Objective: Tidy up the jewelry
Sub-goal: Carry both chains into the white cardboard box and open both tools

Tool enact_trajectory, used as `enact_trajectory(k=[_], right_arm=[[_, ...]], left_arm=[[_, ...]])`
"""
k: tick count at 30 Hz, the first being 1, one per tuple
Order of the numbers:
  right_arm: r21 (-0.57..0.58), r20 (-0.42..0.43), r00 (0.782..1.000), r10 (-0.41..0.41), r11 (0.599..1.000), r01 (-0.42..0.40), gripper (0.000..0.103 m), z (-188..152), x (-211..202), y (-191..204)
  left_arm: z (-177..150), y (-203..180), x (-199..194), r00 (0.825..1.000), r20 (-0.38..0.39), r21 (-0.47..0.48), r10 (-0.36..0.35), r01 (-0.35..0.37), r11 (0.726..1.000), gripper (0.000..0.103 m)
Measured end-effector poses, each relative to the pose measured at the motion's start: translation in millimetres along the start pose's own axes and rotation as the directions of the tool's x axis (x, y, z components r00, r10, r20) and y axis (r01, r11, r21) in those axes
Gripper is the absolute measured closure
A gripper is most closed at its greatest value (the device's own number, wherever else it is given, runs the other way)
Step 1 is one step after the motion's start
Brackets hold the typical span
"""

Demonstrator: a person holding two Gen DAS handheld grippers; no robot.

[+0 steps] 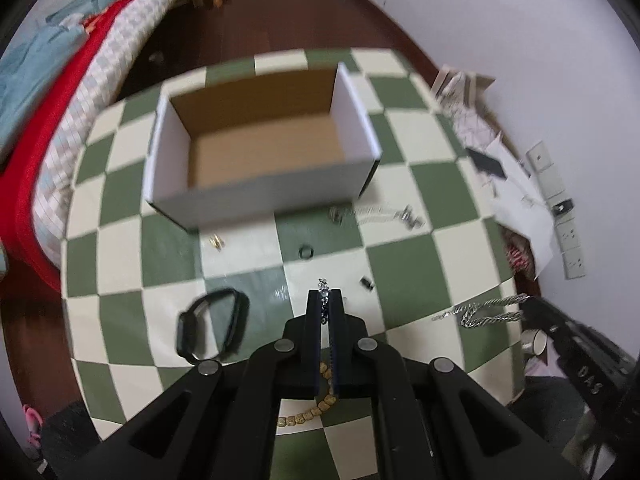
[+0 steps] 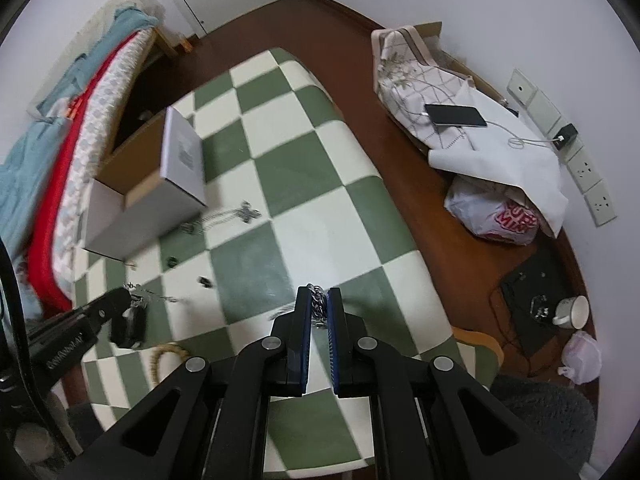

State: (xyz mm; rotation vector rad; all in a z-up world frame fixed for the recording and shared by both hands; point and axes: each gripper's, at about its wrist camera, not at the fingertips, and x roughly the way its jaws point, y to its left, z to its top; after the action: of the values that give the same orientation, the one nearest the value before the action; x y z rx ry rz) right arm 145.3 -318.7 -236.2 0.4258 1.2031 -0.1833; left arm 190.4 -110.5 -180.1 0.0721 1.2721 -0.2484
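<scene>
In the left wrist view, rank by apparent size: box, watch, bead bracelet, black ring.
1. box
2. watch, though nearer the camera
3. bead bracelet, partly hidden by the left claw, so unsure
4. black ring

A table covered in a green and cream checked cloth (image 1: 120, 240) holds scattered jewelry. At the far side sits an open cardboard box (image 1: 256, 196). Just near of the box lie a silver chain (image 1: 376, 216), a small gold piece (image 1: 217, 242) and a dark ring (image 1: 306, 251). Nearer, to the left, lies a black watch (image 1: 208, 330); a beaded bracelet (image 1: 308, 414) lies at the near edge.
</scene>
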Motion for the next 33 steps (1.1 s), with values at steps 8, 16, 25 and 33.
enact_trajectory(k=[8, 16, 25, 33], right_arm=[[-0.062, 0.070, 0.997, 0.032, 0.998, -0.028, 0.095, 13.0, -41.6, 26.4], [-0.194, 0.166, 0.986, -0.008, 0.980, 0.041, 0.095, 30.3, -73.0, 77.7], [-0.299, 0.208, 0.978, 0.022, 0.953, 0.042, 0.095, 51.8, -77.2, 142.8], [-0.366, 0.238, 0.969, 0.068, 0.930, 0.025, 0.095, 90.0, -70.5, 198.3]], left_arm=[[29.7, -4.3, -39.6, 0.990, 0.133, 0.026, 0.052, -0.056, 0.998, 0.102], [44.8, 12.7, -74.3, 0.965, 0.238, -0.005, 0.111, -0.113, 0.994, 0.102], [65.9, 54.1, -96.7, 0.944, 0.287, -0.077, 0.161, -0.144, 0.986, 0.102], [101.5, 84.6, -88.5, 0.942, 0.287, -0.120, 0.175, -0.145, 0.982, 0.102]])
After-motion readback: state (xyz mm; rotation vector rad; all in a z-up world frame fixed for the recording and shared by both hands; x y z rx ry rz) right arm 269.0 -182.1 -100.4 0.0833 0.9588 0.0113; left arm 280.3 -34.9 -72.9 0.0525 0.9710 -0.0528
